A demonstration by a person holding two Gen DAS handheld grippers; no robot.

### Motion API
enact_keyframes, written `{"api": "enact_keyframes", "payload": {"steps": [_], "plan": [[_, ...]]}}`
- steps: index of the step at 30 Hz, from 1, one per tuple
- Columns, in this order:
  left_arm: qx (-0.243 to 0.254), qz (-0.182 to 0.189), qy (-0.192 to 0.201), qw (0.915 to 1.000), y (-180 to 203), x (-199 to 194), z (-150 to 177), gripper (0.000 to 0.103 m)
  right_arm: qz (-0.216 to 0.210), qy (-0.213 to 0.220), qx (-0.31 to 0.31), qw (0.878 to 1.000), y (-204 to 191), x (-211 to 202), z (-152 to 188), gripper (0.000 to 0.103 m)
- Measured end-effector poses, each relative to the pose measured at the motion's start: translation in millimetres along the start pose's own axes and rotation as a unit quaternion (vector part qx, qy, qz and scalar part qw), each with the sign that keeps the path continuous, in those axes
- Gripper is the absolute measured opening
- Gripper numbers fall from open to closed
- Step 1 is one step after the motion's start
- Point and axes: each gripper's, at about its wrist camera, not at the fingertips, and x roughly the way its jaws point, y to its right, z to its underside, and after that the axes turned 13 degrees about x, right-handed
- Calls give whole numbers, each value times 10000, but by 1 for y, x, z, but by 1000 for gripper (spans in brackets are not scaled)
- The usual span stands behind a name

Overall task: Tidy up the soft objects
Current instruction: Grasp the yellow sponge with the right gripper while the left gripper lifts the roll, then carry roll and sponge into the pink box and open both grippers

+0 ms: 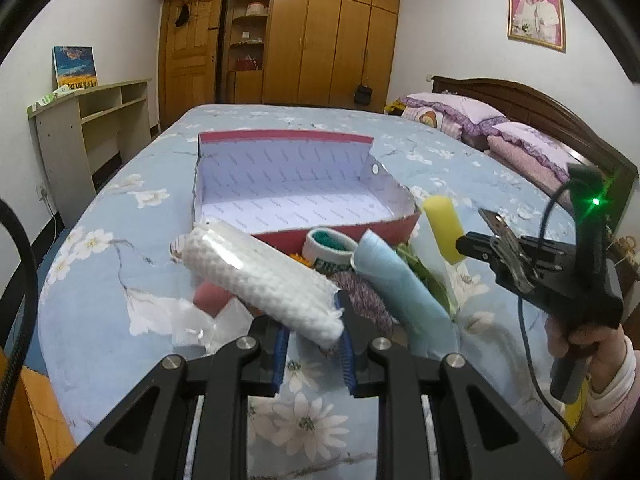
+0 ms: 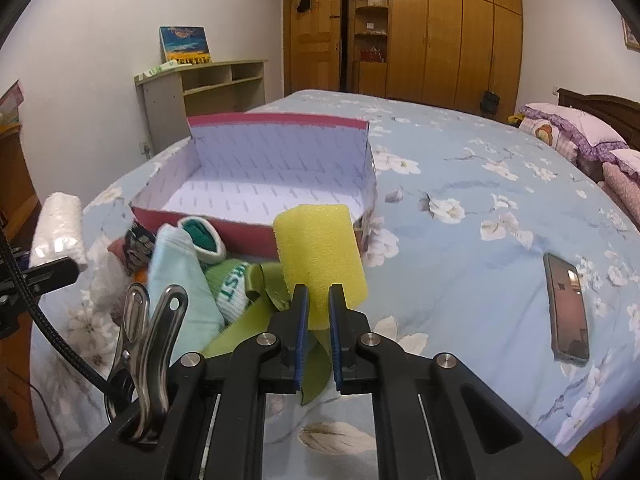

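Observation:
My left gripper is shut on a white knitted roll and holds it above the bed, in front of the red box. My right gripper is shut on a yellow sponge, held up near the box's front right corner; the sponge also shows in the left wrist view. A pile of soft things lies before the box: a light blue cloth, a white-green sock, a pink item, green ribbon. The box is empty inside.
A phone lies on the floral bedspread to the right. Pillows lie at the headboard. A shelf desk stands left of the bed, wardrobes behind it.

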Motion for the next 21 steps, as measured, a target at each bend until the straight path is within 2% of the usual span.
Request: {"api": "enact_keyframes", "payload": {"steps": [11, 21], "plan": [[48, -95, 135, 9999, -12, 16, -33, 23, -170, 223, -64, 9996, -13, -7, -24, 11], [158, -205, 100, 9996, -29, 54, -66, 23, -283, 209, -30, 9994, -17, 23, -52, 11]]}}
